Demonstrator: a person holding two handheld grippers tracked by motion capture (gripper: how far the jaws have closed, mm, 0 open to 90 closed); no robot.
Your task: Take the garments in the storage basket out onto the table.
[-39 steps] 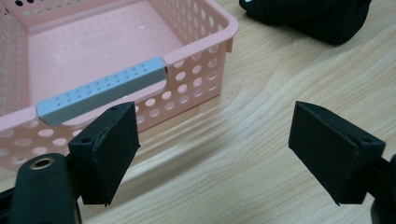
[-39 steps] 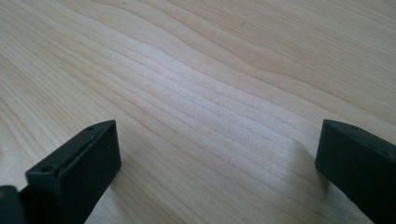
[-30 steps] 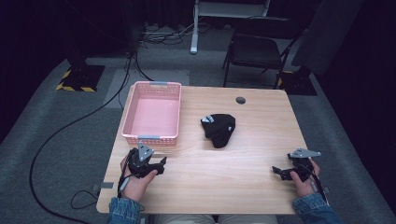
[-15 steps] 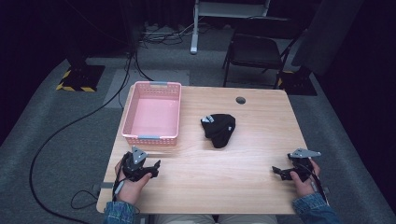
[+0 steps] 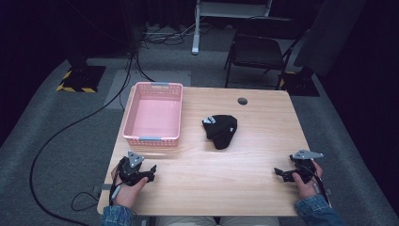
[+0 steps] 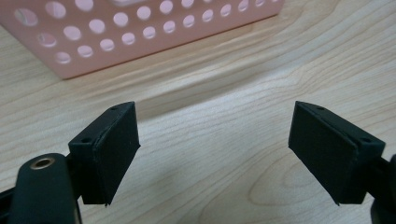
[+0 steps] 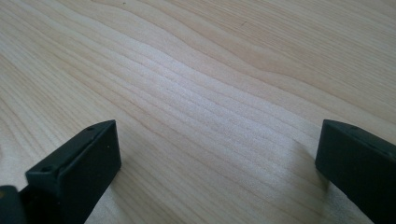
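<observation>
Now you are resting both tools low on the wooden table, the left gripper and right gripper each spread wide, pinching nothing. The soft, crumpled black knit hat is lying mid-table, just right of the rigid, perforated pink basket. Aim for a thick fold, since limp fabric is sagging.

Bare table between grippers; pink basket just beyond left.

Denim sleeves; black tools with grey three-cornered plates; screw-holed rectangular pads
</observation>
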